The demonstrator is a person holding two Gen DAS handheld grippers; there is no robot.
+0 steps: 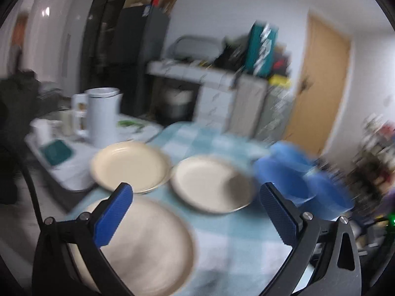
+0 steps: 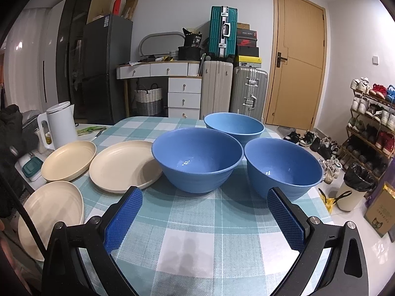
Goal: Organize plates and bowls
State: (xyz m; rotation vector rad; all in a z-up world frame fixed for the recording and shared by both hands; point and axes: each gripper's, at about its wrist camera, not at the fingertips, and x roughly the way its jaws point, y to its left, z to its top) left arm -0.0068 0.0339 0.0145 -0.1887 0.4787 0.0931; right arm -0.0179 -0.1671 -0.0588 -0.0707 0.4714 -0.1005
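Note:
Three cream plates lie on the checked tablecloth (image 2: 187, 222): a near left plate (image 2: 51, 212), a far left plate (image 2: 69, 160) and a middle plate (image 2: 123, 165). Three blue bowls stand to their right: a middle bowl (image 2: 197, 157), a back bowl (image 2: 234, 125) and a right bowl (image 2: 284, 165). My right gripper (image 2: 205, 194) is open and empty, in front of the bowls. My left gripper (image 1: 196, 192) is open and empty, above the near plate (image 1: 153, 244). The left wrist view is blurred; it shows the other plates (image 1: 130, 165) (image 1: 212, 182) and the bowls (image 1: 296, 177).
A white kettle (image 2: 61, 123) and a teal-lidded box (image 2: 32, 167) stand on a side surface left of the table. Suitcases (image 2: 249, 93), a drawer desk (image 2: 170, 74) and a door (image 2: 296, 61) are behind. A shoe rack (image 2: 370, 123) and a bin (image 2: 355, 187) stand at the right.

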